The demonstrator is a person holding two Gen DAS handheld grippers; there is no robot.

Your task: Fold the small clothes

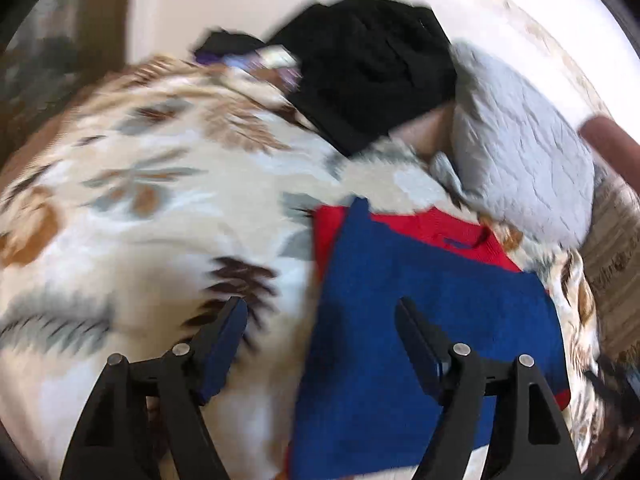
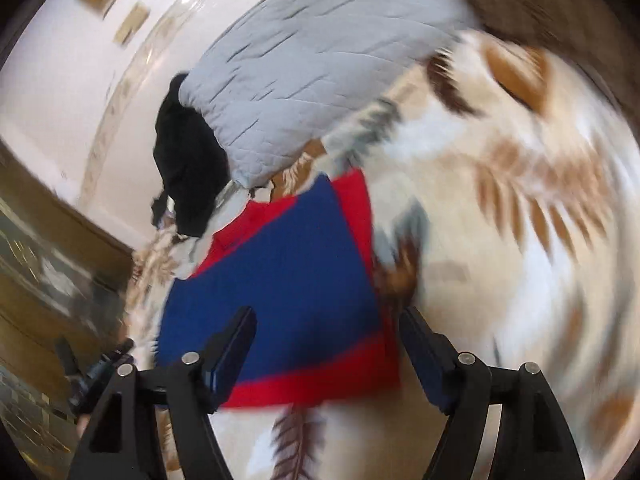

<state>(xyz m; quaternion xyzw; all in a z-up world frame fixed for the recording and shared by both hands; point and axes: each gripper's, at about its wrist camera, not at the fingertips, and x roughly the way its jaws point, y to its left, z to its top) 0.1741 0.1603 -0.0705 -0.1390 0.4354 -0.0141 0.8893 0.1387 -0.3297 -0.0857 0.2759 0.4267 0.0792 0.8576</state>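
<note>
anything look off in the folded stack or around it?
Slightly. The blue garment sits askew on the red garment, leaving uneven red margins. A black garment lies bunched and unfolded beside the grey quilted pillow. Both grippers are open and empty.

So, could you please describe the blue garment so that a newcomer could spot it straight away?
Start from the leaf-patterned blanket covering the bed. Below the grey quilted pillow lies a flat stack of two garments. The blue garment is the top layer, with the red garment showing round its edges, unlike the crumpled black clothes farther back.
</note>
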